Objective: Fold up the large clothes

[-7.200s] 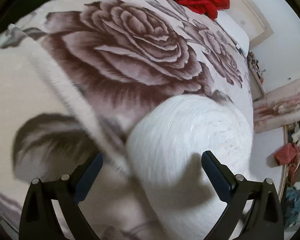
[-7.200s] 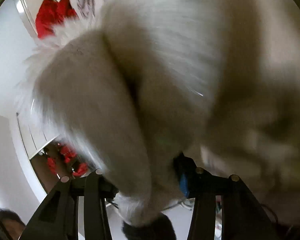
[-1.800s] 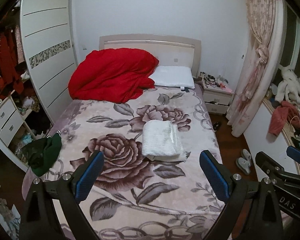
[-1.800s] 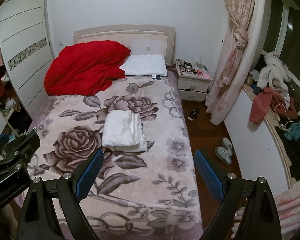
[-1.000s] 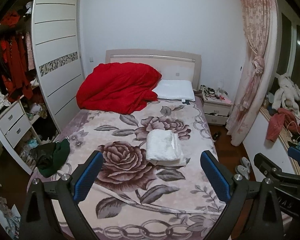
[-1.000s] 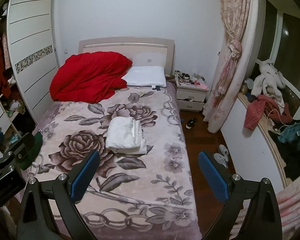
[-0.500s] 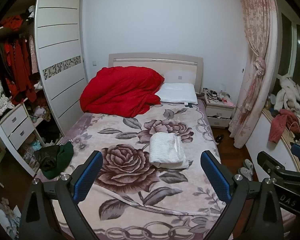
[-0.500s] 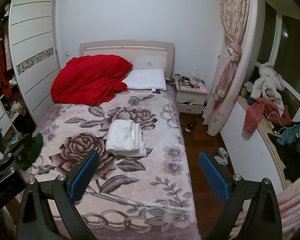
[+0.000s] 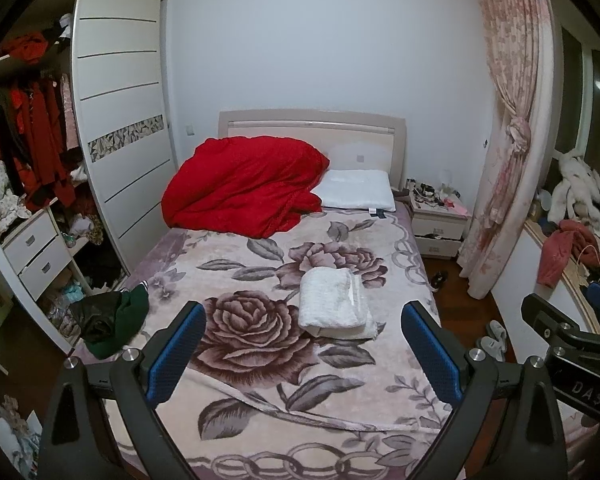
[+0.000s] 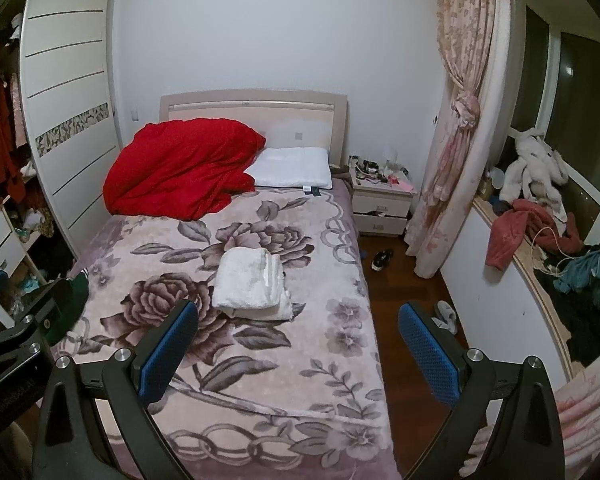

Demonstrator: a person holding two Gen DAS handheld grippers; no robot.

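Left gripper [image 9: 302, 344] and right gripper [image 10: 298, 340]: black angular frames, silver round screw heads at the finger joints, blue textured pads [image 9: 430, 354] on each finger, white lettering "DAS" on the right gripper's side.

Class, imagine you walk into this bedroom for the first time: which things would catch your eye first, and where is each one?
The bright red duvet heaped at the head of the bed, left of the white pillow, stands out first. Next comes the folded white garment, lying neatly in the middle of the rose-patterned blanket. Both the left gripper and the right gripper are held open, well back from the bed.
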